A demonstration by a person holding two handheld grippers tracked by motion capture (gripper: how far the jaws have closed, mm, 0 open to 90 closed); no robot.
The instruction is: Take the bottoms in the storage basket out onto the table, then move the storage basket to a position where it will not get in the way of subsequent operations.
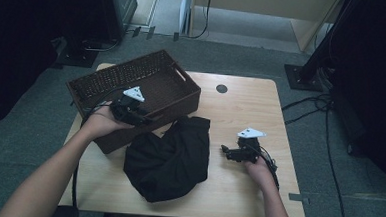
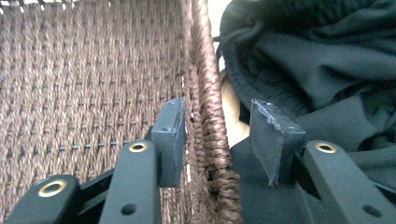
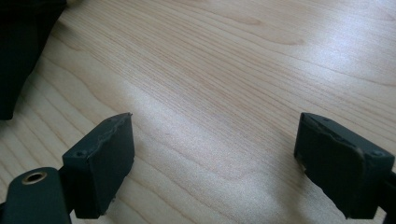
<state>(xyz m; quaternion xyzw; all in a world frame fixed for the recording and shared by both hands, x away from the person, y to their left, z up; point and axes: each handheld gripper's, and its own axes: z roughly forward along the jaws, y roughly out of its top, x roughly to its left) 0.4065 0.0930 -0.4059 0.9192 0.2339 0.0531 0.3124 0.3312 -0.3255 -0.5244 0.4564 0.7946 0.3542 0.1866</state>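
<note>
My left gripper (image 2: 217, 140) straddles the near wall of the woven brown basket (image 1: 112, 77), one jaw inside and one outside; the jaws look spread with a gap beside the rim (image 2: 210, 130), so I read it as not clamped. The black garment (image 1: 171, 152) lies crumpled on the tabletop (image 1: 246, 106), its upper edge against the basket's near wall. My right gripper (image 3: 215, 158) hovers wide open over bare wood, just beside the garment.
</note>
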